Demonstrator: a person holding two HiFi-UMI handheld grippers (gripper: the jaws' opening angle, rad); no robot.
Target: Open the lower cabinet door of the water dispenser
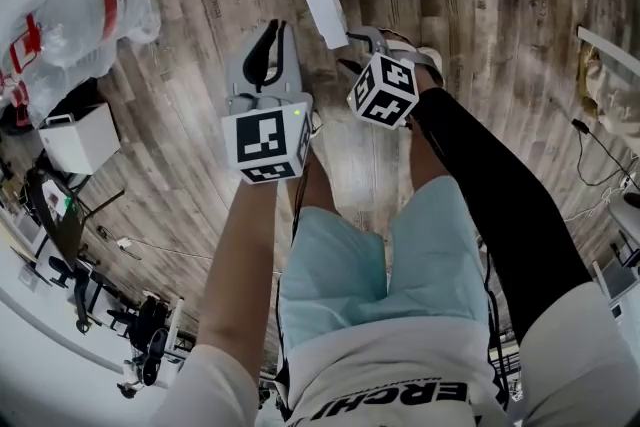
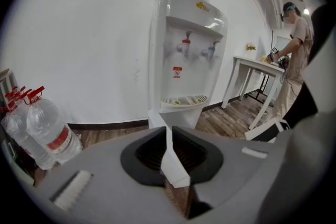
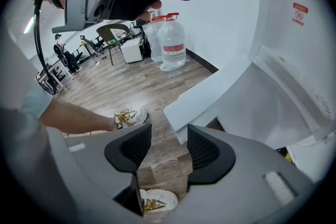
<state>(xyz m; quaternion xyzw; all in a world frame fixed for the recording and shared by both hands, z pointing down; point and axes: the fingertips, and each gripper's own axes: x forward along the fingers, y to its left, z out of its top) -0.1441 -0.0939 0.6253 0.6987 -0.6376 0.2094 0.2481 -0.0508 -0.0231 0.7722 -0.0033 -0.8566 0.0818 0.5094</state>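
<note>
Left claw (image 2: pixel 169 140) is clenched on the thin edge of the door (image 2: pixel 175 168). Right claw (image 3: pixel 169 147) gapes wide and empty, the door (image 3: pixel 210 93) at its 1 o'clock.

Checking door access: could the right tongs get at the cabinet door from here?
Probably yes: the right tongs stand open and empty, with the cabinet door just ahead, nothing in between.

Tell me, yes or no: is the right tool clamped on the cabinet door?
No, the right tool stands open, with floor showing between its jaws and the door lying beyond them.
</note>
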